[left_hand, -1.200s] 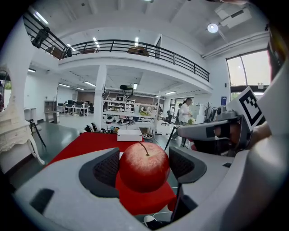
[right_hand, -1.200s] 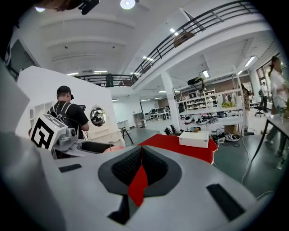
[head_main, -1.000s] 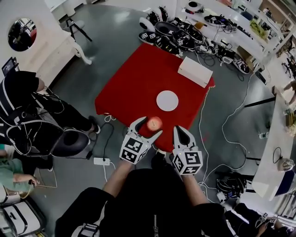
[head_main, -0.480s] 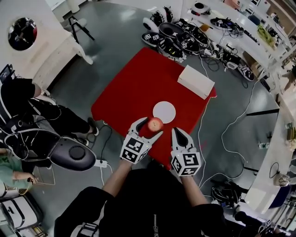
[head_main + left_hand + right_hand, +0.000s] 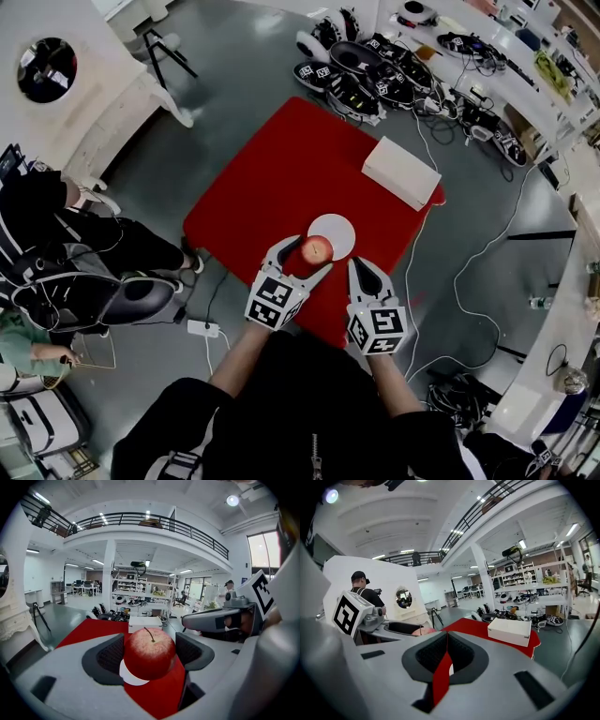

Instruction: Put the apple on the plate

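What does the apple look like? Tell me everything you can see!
The apple is round and red, with pale speckles near the top and a thin brown stem sticking up. It looks whole. It sits upright between the dark ribbed fingers of the left gripper, which press its two sides. The white plate shows just below it.

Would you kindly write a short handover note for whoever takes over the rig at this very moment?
Left gripper: shut on the apple, stem up.
Right gripper: shut, empty, beside the left one.
The white plate lies on the red cloth; in the head view the apple overlaps the plate's near edge.
Done: apple gripped.
Left: carry it over the plate, set it down, open the jaws.
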Demonstrator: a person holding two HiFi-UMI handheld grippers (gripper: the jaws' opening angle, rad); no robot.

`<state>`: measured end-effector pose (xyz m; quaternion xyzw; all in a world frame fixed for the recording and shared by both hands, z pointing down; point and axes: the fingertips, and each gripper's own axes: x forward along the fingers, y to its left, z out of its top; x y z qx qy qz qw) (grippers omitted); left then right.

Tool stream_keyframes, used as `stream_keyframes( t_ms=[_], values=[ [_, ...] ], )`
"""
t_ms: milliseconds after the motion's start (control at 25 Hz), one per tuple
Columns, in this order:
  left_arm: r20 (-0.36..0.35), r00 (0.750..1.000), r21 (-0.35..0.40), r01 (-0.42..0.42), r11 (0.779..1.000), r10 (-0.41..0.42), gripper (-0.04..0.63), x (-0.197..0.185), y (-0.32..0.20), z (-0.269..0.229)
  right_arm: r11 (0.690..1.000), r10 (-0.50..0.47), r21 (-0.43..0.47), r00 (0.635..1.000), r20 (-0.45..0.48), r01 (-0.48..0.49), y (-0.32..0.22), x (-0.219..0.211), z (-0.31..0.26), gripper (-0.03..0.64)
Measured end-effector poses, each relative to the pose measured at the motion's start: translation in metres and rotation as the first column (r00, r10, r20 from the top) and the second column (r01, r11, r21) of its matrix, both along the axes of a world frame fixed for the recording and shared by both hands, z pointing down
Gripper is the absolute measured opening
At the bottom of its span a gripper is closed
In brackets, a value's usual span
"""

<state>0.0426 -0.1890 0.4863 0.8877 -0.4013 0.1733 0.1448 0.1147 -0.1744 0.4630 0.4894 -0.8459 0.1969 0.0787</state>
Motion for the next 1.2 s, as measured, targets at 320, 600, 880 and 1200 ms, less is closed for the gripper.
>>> stream_keyframes(
  t_ms=[320, 600, 880, 1200],
  values=[
    [0.024, 1.000, -0.006, 0.000, 1.000, 0.000, 0.347, 0.013, 0.002, 0.000, 1.000, -0.005, -0.002, 1.000, 0.017, 0.005, -0.003, 0.012, 0.002, 0.012],
    [0.022, 1.000, 0.007, -0.003, 1.000, 0.003, 0.347, 0.006, -0.004, -0.001, 1.000, -0.011, 0.005, 1.000, 0.014, 0.011, -0.004, 0.003, 0.002, 0.012],
    [-0.009, 1.000, 0.040, -0.026, 0.999, 0.027, 0.347, 0.000, -0.009, -0.005, 1.000, 0.014, 0.002, 1.000, -0.001, -0.014, -0.004, -0.005, 0.003, 0.012],
    [-0.027, 0.998, 0.057, -0.051, 0.997, 0.053, 0.346, 0.001, -0.016, -0.002, 0.999, 0.034, -0.024, 0.999, -0.029, -0.035, -0.002, -0.005, 0.019, 0.012]
  ],
)
